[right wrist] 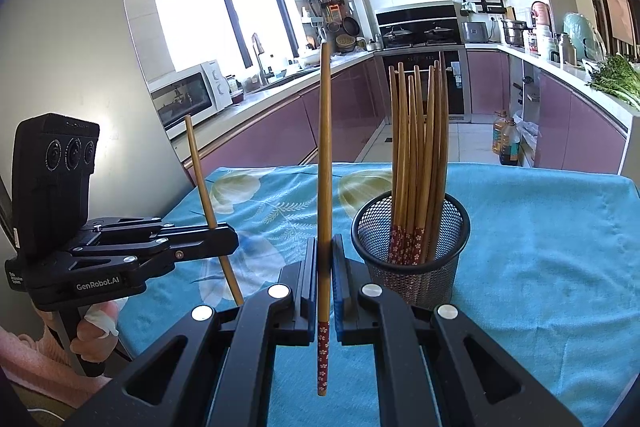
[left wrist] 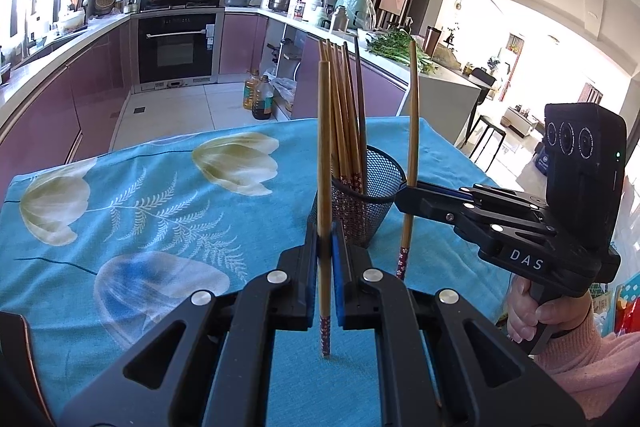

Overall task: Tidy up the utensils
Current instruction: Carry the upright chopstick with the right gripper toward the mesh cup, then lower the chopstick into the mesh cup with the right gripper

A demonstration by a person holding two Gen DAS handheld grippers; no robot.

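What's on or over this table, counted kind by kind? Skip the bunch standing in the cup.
Grippers: 2, left gripper, right gripper
Held chopsticks: 2, left chopstick, right chopstick
Mesh cup: 1
Cloth: 1
Total: 6

chopsticks (right wrist: 418, 163) in holder (right wrist: 412, 259) | holder on tablecloth (right wrist: 540, 247) | kitchen counters (right wrist: 280, 115) behind
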